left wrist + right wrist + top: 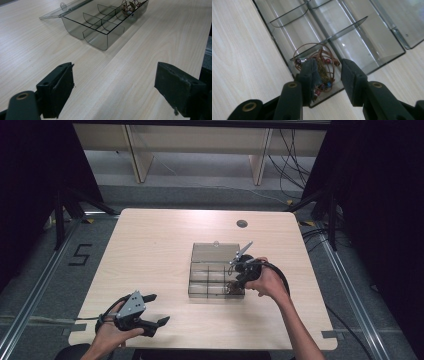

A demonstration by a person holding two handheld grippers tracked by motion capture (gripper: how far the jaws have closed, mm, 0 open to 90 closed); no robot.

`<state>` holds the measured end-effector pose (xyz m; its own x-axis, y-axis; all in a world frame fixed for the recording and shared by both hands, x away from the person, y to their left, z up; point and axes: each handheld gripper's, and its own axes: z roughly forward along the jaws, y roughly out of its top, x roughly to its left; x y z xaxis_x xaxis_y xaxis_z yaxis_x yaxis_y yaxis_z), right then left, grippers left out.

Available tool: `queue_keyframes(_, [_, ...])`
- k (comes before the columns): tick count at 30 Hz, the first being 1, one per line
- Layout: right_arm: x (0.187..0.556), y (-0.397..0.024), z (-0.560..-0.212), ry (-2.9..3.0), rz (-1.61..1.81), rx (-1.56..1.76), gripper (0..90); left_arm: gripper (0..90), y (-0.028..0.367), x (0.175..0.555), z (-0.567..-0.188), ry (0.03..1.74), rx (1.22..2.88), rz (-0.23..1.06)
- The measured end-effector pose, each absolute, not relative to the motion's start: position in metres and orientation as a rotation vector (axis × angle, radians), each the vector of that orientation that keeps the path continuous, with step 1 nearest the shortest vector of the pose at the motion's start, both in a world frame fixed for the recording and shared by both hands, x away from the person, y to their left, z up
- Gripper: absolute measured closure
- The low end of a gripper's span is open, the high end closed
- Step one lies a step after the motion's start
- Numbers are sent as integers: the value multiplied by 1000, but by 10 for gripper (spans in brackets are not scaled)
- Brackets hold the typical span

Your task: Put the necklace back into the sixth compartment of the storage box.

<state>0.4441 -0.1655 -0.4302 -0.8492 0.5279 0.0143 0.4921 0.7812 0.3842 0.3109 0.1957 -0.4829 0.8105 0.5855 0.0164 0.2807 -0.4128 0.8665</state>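
The right hand-held gripper [325,72] hangs over the corner compartment of the clear box [387,53], low centre in the right gripper view, its jaws part open and straddling a beaded cord bracelet [322,58] that lies coiled in that compartment. The left pad seems to brush the loops, though the angle is steep and I cannot say for sure that nothing is caught; the right pad stands clear, so the bracelet looks released rather than held. In the high view the box [216,279] sits right of centre on the surface [150,250], lid [215,252] folded open behind it, with the right hand-held gripper [235,282] at its lower right corner. The left hand-held gripper [152,312] rests at the lower left of that view, well apart from the box, jaws wide open on nothing. The main risk from here is a snag: a stiff cord loop stands up above the divider, and if the jaws lift away while a loop or bead hangs on the left pad, the bracelet could be dragged back out or spill over the wall onto the surface. A careless withdrawal could also knock the light box, which nothing steadies. Loops left proud of the rim may keep the lid from closing flat.
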Motion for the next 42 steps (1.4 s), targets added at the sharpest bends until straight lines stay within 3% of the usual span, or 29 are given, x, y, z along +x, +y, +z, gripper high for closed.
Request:
queue_keyframes(18, [416, -176, -427, 2787, 714, 893, 465, 151, 196, 310, -484, 672, 2006, 379])
queue_keyframes(42, [392, -182, -429, 2724, 806, 1004, 370, 151, 196, 311, -483, 641, 2018, 398])
